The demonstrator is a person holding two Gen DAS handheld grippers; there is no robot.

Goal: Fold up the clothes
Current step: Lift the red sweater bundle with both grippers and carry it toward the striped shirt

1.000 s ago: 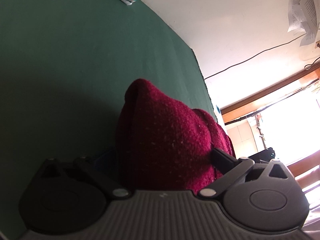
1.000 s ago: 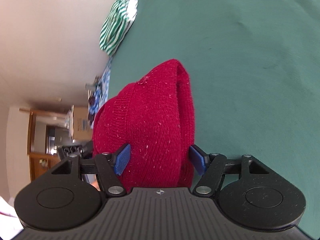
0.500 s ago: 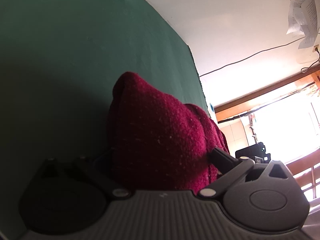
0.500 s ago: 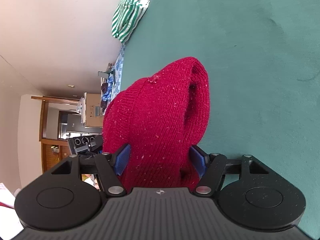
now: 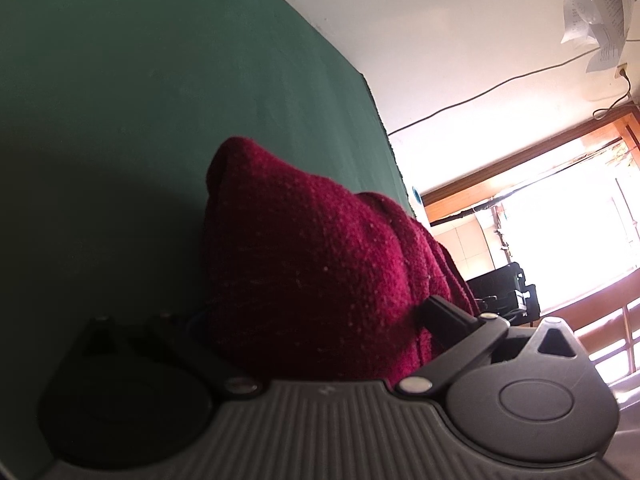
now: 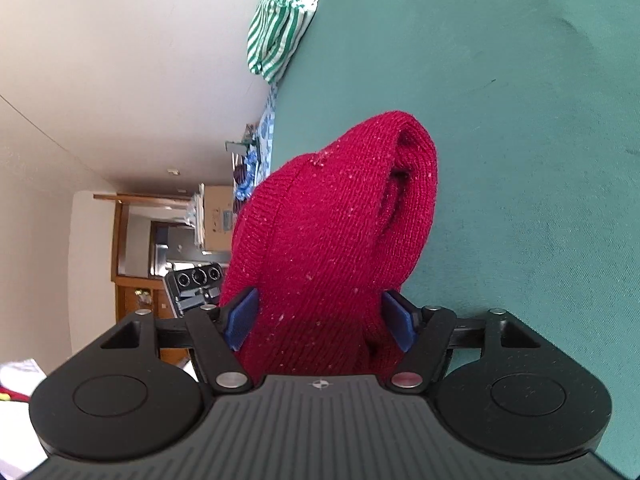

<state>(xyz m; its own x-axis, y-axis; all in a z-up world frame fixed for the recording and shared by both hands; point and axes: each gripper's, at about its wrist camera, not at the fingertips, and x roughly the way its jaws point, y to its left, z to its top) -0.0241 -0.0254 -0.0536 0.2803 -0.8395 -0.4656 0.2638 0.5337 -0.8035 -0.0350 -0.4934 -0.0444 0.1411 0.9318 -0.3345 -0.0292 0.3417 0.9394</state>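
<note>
Both grippers clamp bunched red knit garment (image 6: 328, 248)

Left gripper (image 5: 320, 320) and right gripper (image 6: 320, 316) jaws pinch it; left gripper's left finger lost in shadow

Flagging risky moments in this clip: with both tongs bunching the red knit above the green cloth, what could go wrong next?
1. The red knit garment is bunched thick in the right tongs, so it may set down lumpy.
2. The left tongs hold a similar wad; uneven release could skew the fold.
3. The striped garment overhangs the green cloth edge.
</note>
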